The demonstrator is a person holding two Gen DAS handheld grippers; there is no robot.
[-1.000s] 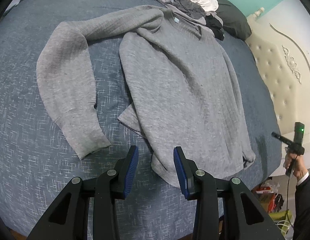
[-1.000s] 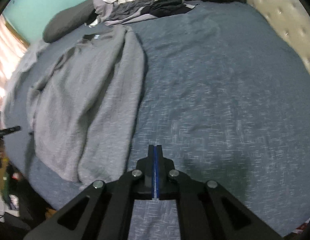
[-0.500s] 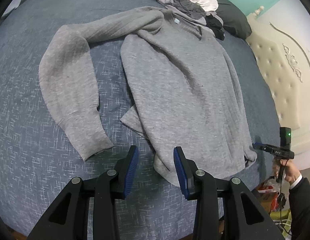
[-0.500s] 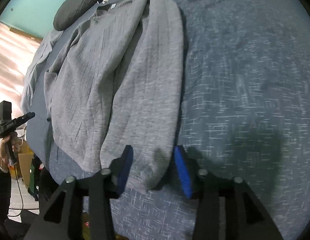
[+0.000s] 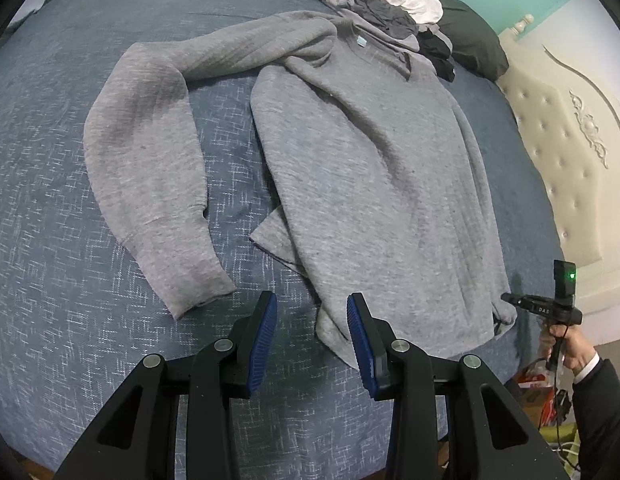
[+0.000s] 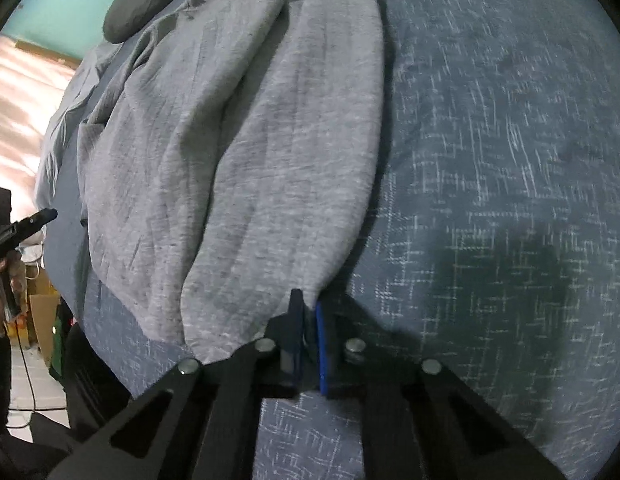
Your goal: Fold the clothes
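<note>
Blue-grey bedding with a pale crosshatch weave covers the bed [image 5: 70, 240], and a teal wall shows beyond it at 1 o'clock in the left wrist view. On the bedding a grey sweater [image 5: 374, 184] lies spread flat, collar toward 12 o'clock, hem toward 6, one long sleeve [image 5: 146, 168] looping out at 10 o'clock and ending in a cuff just ahead of the left gripper [image 5: 312, 334]. That gripper's blue-padded fingers stand apart with nothing between them, the hem corner just beyond at 1 o'clock. A heap of loose clothes [image 5: 390, 0], white, grey and black, crowds the collar at 12 o'clock, with a dark pillow [image 5: 470, 40] beside it and a cream tufted headboard [image 5: 570, 160] at 3 o'clock. In the right wrist view the right gripper [image 6: 308, 308] has just been closing and its fingers are now clamped on the end of the sweater's other sleeve [image 6: 294, 184], which runs away toward 12 o'clock. Off the bed's edge at 9 o'clock, cardboard and cables clutter the floor.
</note>
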